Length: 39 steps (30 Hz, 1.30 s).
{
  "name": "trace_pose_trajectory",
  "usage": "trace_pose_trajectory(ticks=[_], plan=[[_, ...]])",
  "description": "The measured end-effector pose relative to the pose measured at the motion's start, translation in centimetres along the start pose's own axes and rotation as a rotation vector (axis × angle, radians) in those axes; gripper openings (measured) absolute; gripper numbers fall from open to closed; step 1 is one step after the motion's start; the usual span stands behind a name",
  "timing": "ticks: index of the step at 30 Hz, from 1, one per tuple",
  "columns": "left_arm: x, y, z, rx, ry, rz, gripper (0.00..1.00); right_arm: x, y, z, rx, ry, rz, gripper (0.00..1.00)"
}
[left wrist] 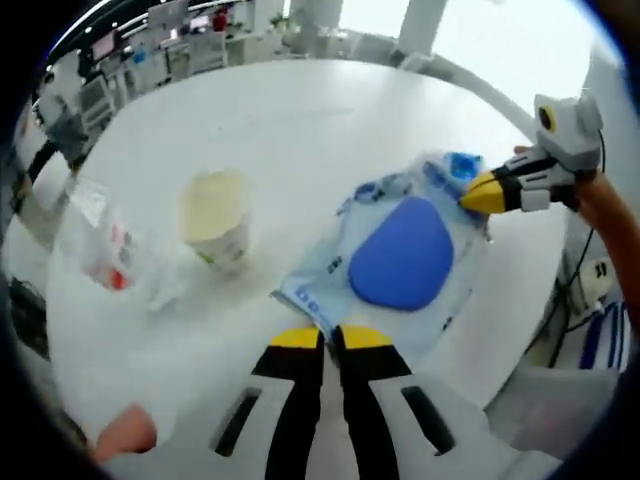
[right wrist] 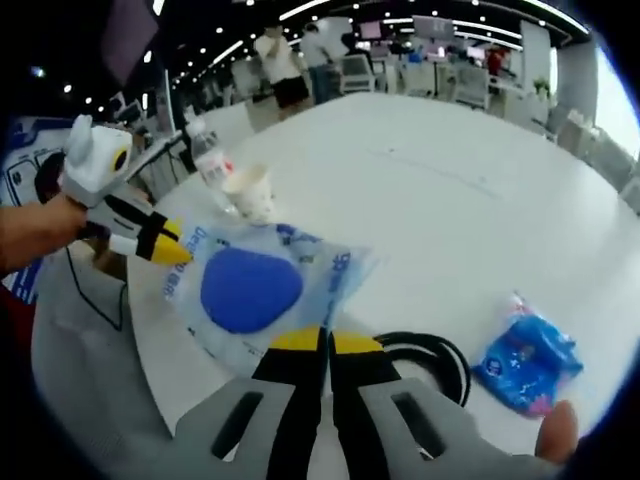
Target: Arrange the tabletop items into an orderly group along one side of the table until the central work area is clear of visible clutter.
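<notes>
A white round tabletop (left wrist: 300, 130) carries the things. The left claw (left wrist: 331, 338) is clenched on the near edge of a clear bag (left wrist: 330, 270) holding a blue oval pad (left wrist: 403, 253). In the right gripper view the right claw (right wrist: 324, 342) is clenched on the same bag (right wrist: 335, 270) at its opposite edge, with the pad (right wrist: 250, 288) just beyond. A paper cup (left wrist: 215, 218) stands left of the bag, and a plastic bottle (left wrist: 100, 245) lies further left. Near the right claw lie a black cable (right wrist: 430, 358) and, to its right, a blue packet (right wrist: 527, 362).
</notes>
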State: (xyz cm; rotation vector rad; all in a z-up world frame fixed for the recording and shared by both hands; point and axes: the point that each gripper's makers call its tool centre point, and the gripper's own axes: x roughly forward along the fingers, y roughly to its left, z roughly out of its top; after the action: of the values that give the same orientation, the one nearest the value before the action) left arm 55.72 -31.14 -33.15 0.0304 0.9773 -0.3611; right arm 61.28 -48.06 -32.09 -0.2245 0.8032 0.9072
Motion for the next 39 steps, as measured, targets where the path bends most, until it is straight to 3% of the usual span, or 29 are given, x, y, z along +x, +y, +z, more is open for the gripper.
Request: trace_pose_trajectory(ticks=[8,16,28,34,39], plan=[[0.5,-0.5,3.1,0.074,-0.018,-0.027,0.02,-1.8,-1.7,0.6,0.034,-0.029,-0.067,0.02],[1.3,-0.9,7.6,0.116,-0.072,-0.054,0.02,-3.5,-3.8,1.8,0.058,-0.059,-0.131,0.02],[2.7,-0.1,14.5,0.131,-0.182,-0.076,0.00,-3.4,-7.6,4.1,0.092,-0.096,-0.204,0.02],[3.9,1.1,16.3,0.143,-0.201,-0.066,0.00,-1.9,-9.3,5.1,0.100,-0.115,-0.217,0.02],[6.1,1.7,16.1,0.151,-0.169,-0.065,0.00,0.0,-10.6,4.6,0.119,-0.099,-0.218,0.02]])
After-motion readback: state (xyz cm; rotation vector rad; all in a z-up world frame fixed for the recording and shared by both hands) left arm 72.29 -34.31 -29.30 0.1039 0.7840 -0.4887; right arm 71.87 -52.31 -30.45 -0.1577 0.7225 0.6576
